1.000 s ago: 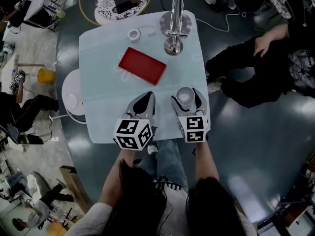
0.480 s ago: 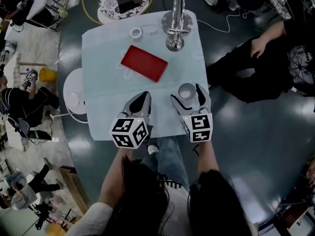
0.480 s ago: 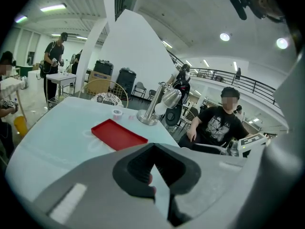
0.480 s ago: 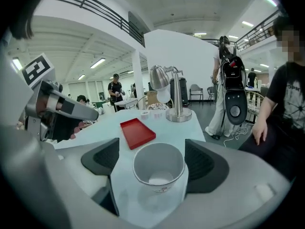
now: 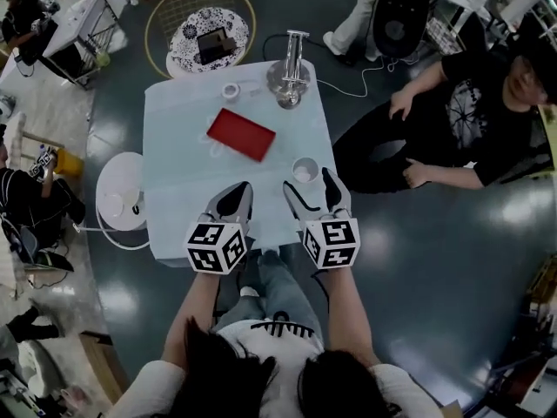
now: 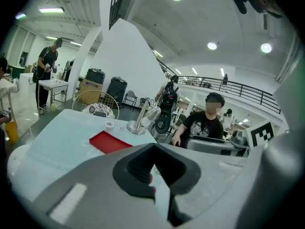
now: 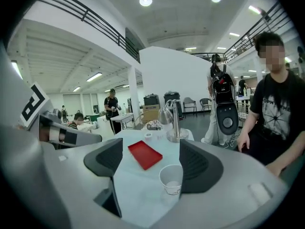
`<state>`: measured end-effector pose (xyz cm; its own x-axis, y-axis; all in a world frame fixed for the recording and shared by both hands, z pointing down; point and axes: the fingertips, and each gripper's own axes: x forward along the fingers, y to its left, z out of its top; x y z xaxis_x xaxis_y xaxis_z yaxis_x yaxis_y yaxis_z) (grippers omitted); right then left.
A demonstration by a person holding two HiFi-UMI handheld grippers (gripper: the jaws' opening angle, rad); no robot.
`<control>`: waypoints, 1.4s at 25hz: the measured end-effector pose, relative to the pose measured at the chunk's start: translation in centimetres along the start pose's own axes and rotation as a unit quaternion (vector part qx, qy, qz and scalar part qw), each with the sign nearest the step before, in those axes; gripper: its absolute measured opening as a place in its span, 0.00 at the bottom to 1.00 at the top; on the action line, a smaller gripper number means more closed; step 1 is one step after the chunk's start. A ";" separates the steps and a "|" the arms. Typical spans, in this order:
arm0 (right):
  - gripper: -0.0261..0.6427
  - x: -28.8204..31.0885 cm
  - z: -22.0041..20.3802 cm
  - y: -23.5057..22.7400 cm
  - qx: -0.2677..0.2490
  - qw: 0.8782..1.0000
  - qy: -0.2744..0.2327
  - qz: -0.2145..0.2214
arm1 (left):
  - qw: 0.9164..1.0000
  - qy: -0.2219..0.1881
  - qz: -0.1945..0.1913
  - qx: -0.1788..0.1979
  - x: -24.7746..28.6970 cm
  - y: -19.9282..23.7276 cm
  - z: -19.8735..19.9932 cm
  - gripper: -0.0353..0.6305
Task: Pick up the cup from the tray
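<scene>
A white paper cup (image 5: 305,171) stands upright on the pale table (image 5: 178,190), apart from the red tray (image 5: 241,134). It sits between the tips of my right gripper (image 5: 308,182), which is open. In the right gripper view the cup (image 7: 171,179) is close beside the right-hand jaw and empty, with the red tray (image 7: 145,155) further back. I cannot tell whether the jaw touches it. My left gripper (image 5: 237,192) hovers over the table's near edge, shut and empty. The left gripper view shows the red tray (image 6: 110,142) beyond its closed jaws.
A metal lamp stand (image 5: 287,75) and a tape roll (image 5: 230,91) are at the table's far end. A person (image 5: 461,120) sits to the right. A round white stool (image 5: 117,203) stands at the left, and a wire-rimmed round table (image 5: 202,24) lies beyond.
The head view has pulled back and shifted. The cup now sits nearer the tips of the right jaws than before. The left gripper stays shut beside it.
</scene>
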<state>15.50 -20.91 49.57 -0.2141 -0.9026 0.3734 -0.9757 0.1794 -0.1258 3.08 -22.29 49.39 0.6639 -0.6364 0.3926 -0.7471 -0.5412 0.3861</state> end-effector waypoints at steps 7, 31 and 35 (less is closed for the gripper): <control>0.52 -2.8 3.5 3.5 -0.037 0.999 -0.033 0.002 | 0.999 -0.037 -0.016 0.028 -2.7 -2.1 1.7 0.05; 0.07 -11.0 3.8 7.5 -0.026 0.997 -0.051 -0.058 | 0.995 -0.077 0.008 0.068 -12.4 -4.3 1.3 0.05; 0.07 -11.0 3.0 8.2 -0.029 0.997 -0.040 -0.056 | 0.994 -0.081 0.011 0.069 -12.9 -4.3 1.3 0.05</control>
<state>9.99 -10.69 41.66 -0.1005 -0.9464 0.3071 -0.9949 0.0948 -0.0333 -2.31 -12.45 41.55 0.6410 -0.7239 0.2551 -0.7668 -0.5890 0.2554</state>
